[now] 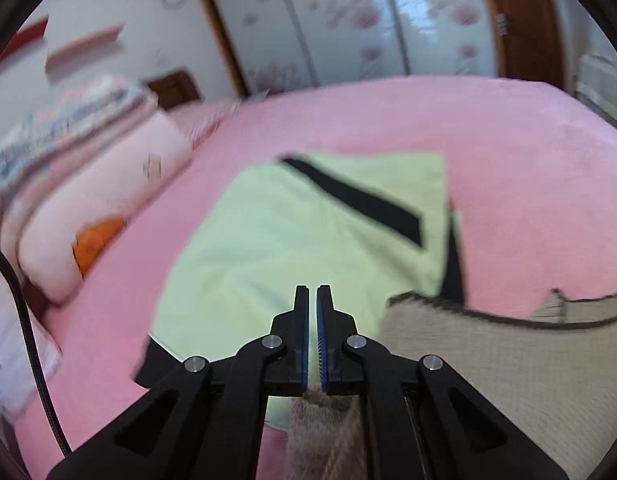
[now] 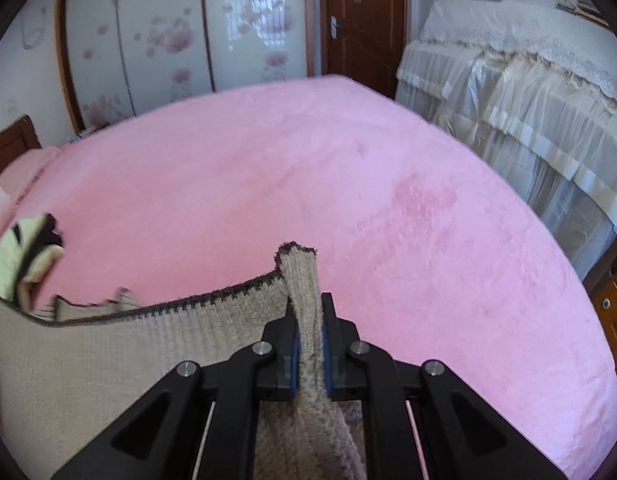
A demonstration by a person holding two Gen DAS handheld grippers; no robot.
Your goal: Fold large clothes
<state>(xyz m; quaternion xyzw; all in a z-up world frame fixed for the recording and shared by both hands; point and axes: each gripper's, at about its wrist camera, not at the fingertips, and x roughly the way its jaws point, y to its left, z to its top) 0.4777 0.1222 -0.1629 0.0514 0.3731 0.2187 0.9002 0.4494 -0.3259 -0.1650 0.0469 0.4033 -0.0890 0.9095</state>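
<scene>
Pink plush bedding (image 2: 308,184) covers a wide bed that fills both views, with a floral-printed wardrobe (image 2: 180,36) and a brown door (image 2: 364,20) behind it and lace-draped furniture (image 2: 520,100) at the right. Pillows and folded quilts (image 1: 80,168) are piled at the left end of the bed, blurred in the left wrist view.

Both grippers hold a beige knit garment (image 2: 108,352). It is ribbed, with a dark brown scalloped trim along its upper edge, and its inner side near the cameras looks fuzzy. The cloth hangs raised off the bedding, stretched between the two grippers, its trimmed edge sagging in a shallow curve.

The right gripper (image 2: 308,320) is clenched on a bunched fold of the knit; the fold's end sticks up past the fingertips, showing the dark trim at its top. The left gripper (image 1: 313,292) has its jaws pressed almost together, with the knit caught low between the blue pads and hanging below them; the tips themselves are bare.

A pale green garment (image 1: 276,240) with black stripes lies flat on the bedding beyond the left gripper, partly behind the knit's raised edge. In the right wrist view only its crumpled corner shows at the far left.
</scene>
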